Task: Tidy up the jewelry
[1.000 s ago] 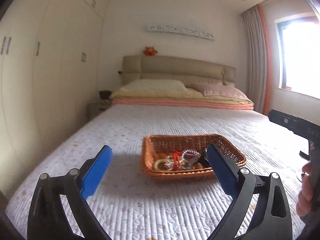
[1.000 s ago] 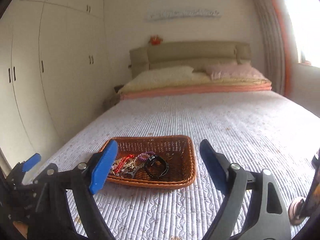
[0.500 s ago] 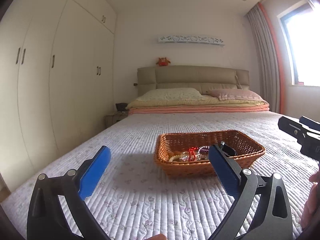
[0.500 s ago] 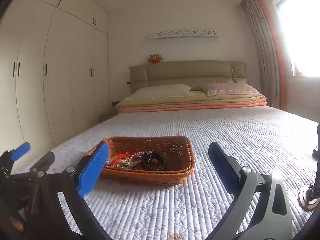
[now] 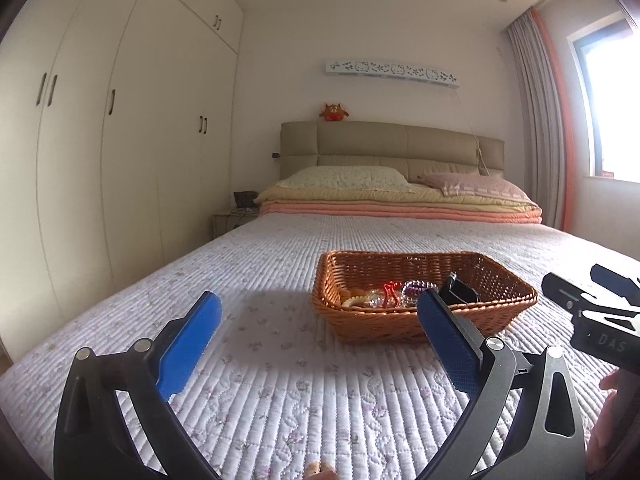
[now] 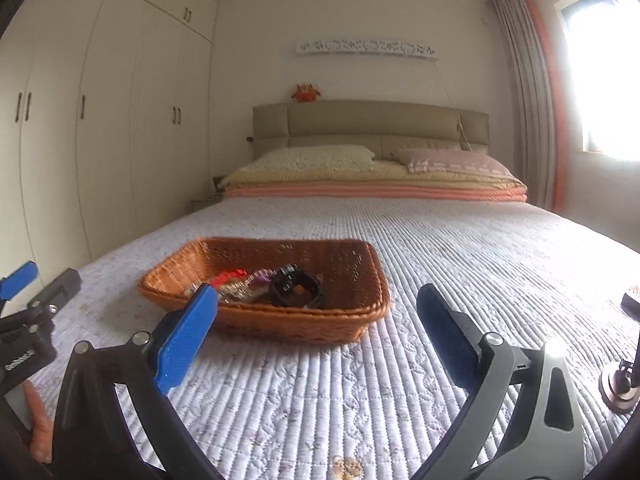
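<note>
A brown wicker basket [image 5: 496, 276] [image 6: 362, 268] sits on the quilted bed. Inside lies a tangle of jewelry [image 5: 384, 296] [image 6: 244, 284]: beaded bracelets, a red piece and a black watch [image 6: 296, 292]. My left gripper [image 5: 318, 332] hovers low over the quilt just short of the basket, jaws wide apart and empty. My right gripper [image 6: 316, 328] is likewise open and empty, with the basket ahead and slightly left. Each gripper shows at the edge of the other's view.
The bed's white quilt [image 5: 280, 380] stretches around the basket. Pillows and folded blankets [image 5: 400, 196] lie by the headboard. Wardrobes [image 5: 120, 160] line the left wall, a window and curtain the right. A small metal-footed object [image 6: 620, 384] rests on the quilt at far right.
Both grippers have sunk closer to the quilt and tipped up, so the basket is seen from a lower angle. The right gripper's jaws have spread a little wider.
</note>
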Motion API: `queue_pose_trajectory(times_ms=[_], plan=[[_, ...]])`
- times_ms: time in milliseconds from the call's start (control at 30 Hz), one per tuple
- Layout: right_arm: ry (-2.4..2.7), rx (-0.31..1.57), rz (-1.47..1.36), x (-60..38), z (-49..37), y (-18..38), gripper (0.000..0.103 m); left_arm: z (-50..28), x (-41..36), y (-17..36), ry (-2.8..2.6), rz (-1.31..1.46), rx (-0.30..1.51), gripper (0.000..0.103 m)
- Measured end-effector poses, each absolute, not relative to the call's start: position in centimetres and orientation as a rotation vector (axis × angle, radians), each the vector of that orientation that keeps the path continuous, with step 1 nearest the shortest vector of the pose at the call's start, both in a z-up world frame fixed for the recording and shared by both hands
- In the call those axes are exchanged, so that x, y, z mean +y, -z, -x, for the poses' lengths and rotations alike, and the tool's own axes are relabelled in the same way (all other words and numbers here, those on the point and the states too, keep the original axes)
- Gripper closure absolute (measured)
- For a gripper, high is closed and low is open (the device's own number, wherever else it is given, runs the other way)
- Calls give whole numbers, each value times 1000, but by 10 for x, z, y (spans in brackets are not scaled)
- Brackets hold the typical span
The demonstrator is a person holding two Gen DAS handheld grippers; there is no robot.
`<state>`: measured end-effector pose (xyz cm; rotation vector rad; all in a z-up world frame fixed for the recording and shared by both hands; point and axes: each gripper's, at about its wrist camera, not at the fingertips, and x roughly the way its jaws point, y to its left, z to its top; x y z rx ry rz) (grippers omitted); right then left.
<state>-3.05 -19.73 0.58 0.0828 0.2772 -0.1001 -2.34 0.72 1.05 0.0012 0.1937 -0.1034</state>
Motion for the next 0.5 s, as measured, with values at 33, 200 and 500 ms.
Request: queue_pose_trajectory(times_ms=[33,200,500], plan=[[104,295,-85,-198,28,-4,8,23,7,-10,102,-5,199,8],[113,333,-85,-200,21,2,8,14,7,-8,128,-1,243,8],[139,327,-17,-190,24,4,8,12,8,-6,132,5,263,8]])
